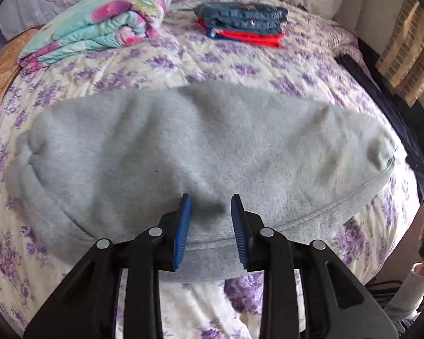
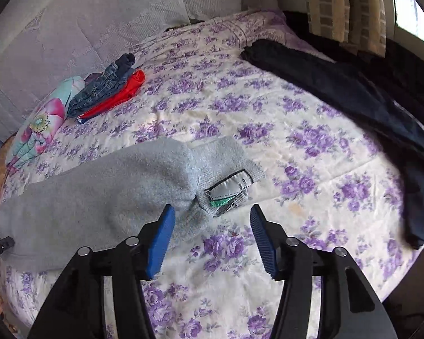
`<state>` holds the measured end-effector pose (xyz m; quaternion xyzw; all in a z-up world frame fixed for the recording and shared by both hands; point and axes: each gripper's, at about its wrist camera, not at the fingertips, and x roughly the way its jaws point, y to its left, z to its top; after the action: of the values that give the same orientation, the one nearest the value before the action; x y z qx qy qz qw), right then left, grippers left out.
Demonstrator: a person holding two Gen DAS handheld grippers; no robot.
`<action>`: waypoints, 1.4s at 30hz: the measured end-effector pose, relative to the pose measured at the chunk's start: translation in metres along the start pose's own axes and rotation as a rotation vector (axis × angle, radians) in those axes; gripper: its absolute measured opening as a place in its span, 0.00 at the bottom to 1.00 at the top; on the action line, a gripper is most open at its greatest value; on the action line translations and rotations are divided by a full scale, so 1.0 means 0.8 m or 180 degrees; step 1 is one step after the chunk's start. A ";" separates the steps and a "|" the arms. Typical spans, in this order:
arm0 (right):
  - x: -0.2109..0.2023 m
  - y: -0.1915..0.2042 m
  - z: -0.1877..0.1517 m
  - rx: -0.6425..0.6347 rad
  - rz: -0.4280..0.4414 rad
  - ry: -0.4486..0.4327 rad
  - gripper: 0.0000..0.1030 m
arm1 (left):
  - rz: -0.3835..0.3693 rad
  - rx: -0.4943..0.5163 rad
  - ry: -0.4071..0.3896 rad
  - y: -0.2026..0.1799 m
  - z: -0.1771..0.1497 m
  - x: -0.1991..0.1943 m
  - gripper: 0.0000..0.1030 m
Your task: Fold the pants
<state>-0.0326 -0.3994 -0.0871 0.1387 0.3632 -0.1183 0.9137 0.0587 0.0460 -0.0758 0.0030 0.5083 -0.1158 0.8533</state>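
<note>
The fleecy grey pants [image 1: 183,152] lie folded in a long soft band across the near edge of the bed [image 1: 240,65], whose cover is white with purple flowers. The left gripper [image 1: 211,206] hovers over their near hem, jaws apart and grasping nothing; the right gripper [image 2: 212,214] is spread wide at their pocket end, also released. Toward the far edge sit folded clothes [image 1: 241,24], a floral quilt [image 1: 99,22] and dark trousers [image 2: 353,101].

Left gripper [image 1: 211,204] jaws parted; right gripper [image 2: 212,214] jaws wide apart.
</note>
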 end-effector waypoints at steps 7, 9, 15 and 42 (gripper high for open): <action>-0.025 0.153 0.037 -0.1040 0.0952 -0.0038 0.69 | 0.0043 0.0071 -0.0119 -0.005 -0.031 0.012 0.28; -0.004 0.226 0.046 -0.1431 0.1378 0.0223 0.69 | -0.0071 0.0024 -0.0143 0.005 -0.036 0.011 0.28; 0.060 0.434 0.053 -0.2527 0.1981 0.0628 0.69 | -0.0357 -0.0090 -0.0152 0.023 -0.037 0.012 0.22; 0.174 0.528 0.041 -0.2740 0.3111 0.2035 0.48 | -0.0535 -0.0062 -0.0095 0.040 -0.030 0.018 0.18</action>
<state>0.2204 -0.0323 -0.0904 -0.0590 0.5235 0.5033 0.6850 0.0506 0.0771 -0.1038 -0.0497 0.4952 -0.1822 0.8480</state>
